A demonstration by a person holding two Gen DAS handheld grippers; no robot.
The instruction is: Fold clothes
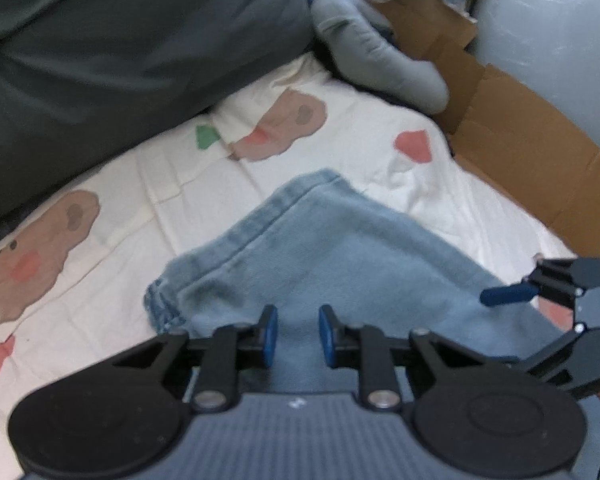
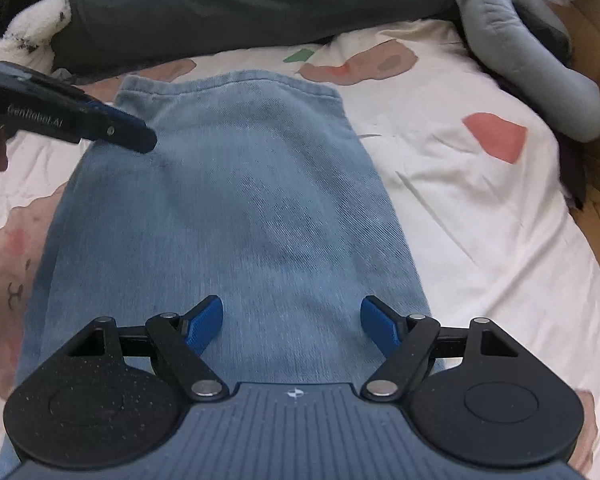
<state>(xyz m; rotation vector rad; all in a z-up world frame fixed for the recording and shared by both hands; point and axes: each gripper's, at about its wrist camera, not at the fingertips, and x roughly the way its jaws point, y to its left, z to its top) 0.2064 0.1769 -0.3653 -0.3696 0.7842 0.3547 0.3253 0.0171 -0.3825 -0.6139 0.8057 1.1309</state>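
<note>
Light-blue jeans (image 2: 236, 208) lie flat on a printed bedsheet (image 2: 460, 184). Left gripper (image 1: 298, 336): jaws narrowly apart, gripping nothing. Right gripper (image 2: 292, 322): jaws wide, empty.

Jeans (image 2: 228, 208): faded denim cloth, coarse twill weave. Bed sheet (image 2: 460, 208): smooth matt cotton. Box (image 1: 512, 148), upper right: matt brown cardboard.

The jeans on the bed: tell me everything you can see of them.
The jeans are light blue, faded denim with a stitched hem at the far end. They lie flat, laid out lengthwise on the cream printed bedsheet, away from the dark duvet and grey plush toy. The left tool, nearly closed, hovers over one edge; whether it touches is unclear. The right tool hangs open above the middle, gripping nothing.
</note>
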